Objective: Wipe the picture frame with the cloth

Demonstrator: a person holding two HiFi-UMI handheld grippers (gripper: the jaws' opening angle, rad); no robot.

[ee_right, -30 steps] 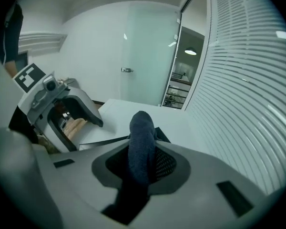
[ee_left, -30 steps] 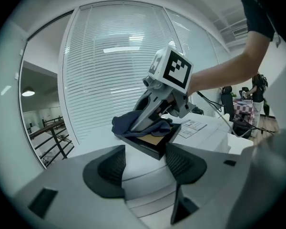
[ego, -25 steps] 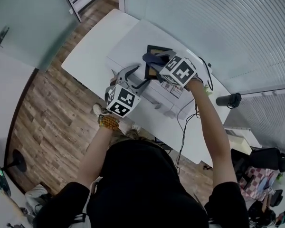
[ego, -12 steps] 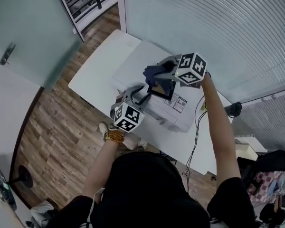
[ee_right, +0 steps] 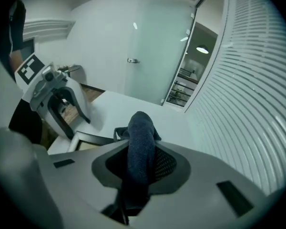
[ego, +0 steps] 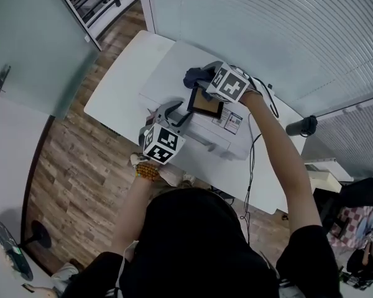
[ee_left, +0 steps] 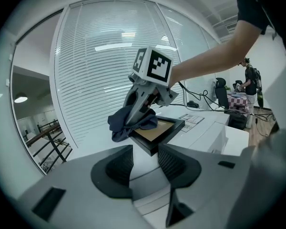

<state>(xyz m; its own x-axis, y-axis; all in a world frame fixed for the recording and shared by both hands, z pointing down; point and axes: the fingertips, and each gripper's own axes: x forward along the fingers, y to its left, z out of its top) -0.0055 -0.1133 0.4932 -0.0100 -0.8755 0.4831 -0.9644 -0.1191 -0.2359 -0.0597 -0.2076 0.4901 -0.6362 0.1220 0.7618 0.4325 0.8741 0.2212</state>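
While right hand-held gripper (ee_right: 142, 162) clamps navy cloth (ee_right: 140, 140) | black frame (ee_left: 160, 130), brown panel | left hand-held gripper (ee_left: 145, 162) agape

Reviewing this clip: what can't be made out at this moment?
Left gripper view: the cloth covers the far corner of the picture frame, hiding any contact there.
Right gripper view: the right gripper and the cloth block most of the frame.
Left gripper view: whether the left gripper touches the frame's near corner is unclear.
Head view: print on the label is too small.
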